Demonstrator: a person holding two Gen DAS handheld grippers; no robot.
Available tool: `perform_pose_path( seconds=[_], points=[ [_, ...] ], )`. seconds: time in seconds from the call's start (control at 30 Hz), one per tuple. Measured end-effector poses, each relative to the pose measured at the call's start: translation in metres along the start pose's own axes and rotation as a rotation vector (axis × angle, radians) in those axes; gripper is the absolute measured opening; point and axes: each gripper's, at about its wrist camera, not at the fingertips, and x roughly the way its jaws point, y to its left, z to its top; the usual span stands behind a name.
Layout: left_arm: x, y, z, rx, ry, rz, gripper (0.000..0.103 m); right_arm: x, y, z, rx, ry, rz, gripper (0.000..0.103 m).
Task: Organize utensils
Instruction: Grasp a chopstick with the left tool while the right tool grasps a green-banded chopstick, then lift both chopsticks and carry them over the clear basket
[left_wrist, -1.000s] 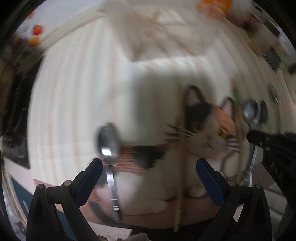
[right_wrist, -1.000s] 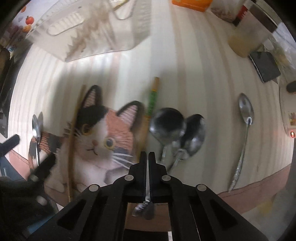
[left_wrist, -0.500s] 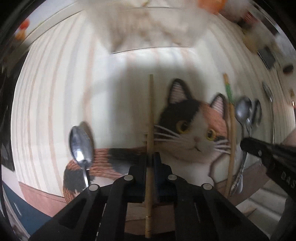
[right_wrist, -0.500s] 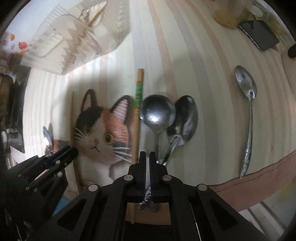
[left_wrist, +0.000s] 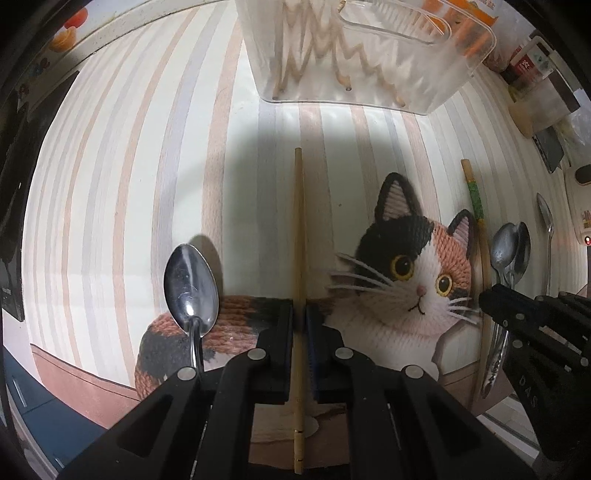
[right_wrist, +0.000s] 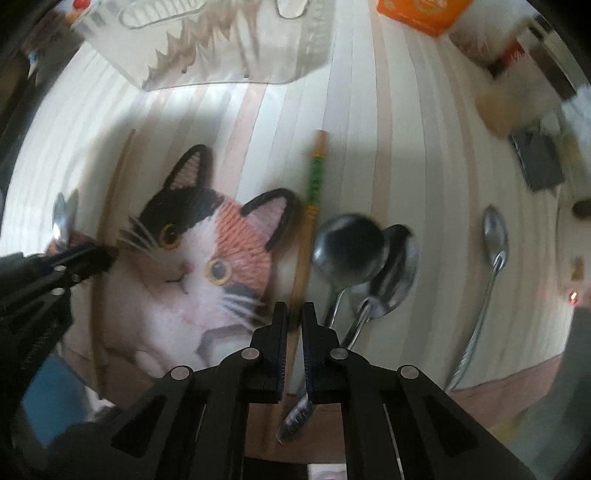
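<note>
Fingers clamped on 1 chopstick

Left gripper (left_wrist: 300, 317) pinches the plain chopstick (left_wrist: 298, 236) at frame centre; right gripper (right_wrist: 293, 321), jaws narrow, holds a spoon handle (right_wrist: 297, 413). Pickup step done, I'd say; next, carry to the clear organizer (left_wrist: 369, 55) at top

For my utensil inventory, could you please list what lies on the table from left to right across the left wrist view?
Lone spoon → plain wooden chopstick held by the left gripper → green-banded chopstick → two overlapping spoons → slim spoon.
</note>
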Motion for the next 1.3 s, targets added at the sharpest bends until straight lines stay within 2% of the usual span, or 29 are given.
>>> perform_pose_path(
  seconds=[0.23,0.27,0.3,0.4,0.47,0.73,0.8,0.87,0.97,1.1,1.3],
  points=[
    [-0.001,0.001,0.021,-0.016,-0.004,-0.006,0.005,0.003,-0.012,0.003,0.047,0.023,0.039,0.008],
    [0.001,0.001,0.022,-0.014,0.000,-0.002,0.007,-0.004,-0.015,0.017,0.049,0.026,0.039,0.008],
    [0.000,0.000,0.022,-0.011,0.005,0.000,0.008,-0.004,-0.017,0.017,0.050,0.028,0.040,0.008],
    [0.001,-0.003,0.016,-0.003,0.060,-0.023,0.014,-0.004,-0.020,0.029,0.053,0.028,0.044,0.008],
    [0.001,-0.006,0.007,0.012,0.078,-0.029,0.018,0.000,-0.022,0.034,0.066,0.044,0.079,0.007],
    [0.001,-0.011,0.002,0.018,0.059,-0.011,0.018,0.000,-0.027,0.034,0.104,0.055,0.114,0.008],
    [0.001,-0.015,0.001,0.025,0.051,-0.003,0.015,0.000,-0.030,0.036,0.110,0.055,0.122,0.007],
    [0.000,-0.019,-0.002,0.036,0.031,-0.001,0.005,-0.001,-0.033,0.036,0.110,0.051,0.121,0.007],
    [-0.010,-0.028,-0.005,0.040,0.017,-0.002,0.004,-0.003,-0.034,0.033,0.108,0.042,0.116,0.007],
    [-0.036,-0.025,-0.011,0.035,-0.047,0.020,0.004,-0.012,-0.034,0.029,0.114,0.015,0.144,0.007],
    [-0.081,-0.007,-0.015,-0.032,-0.128,0.023,0.004,-0.051,-0.048,0.030,0.111,-0.059,0.192,0.007]
  ],
)
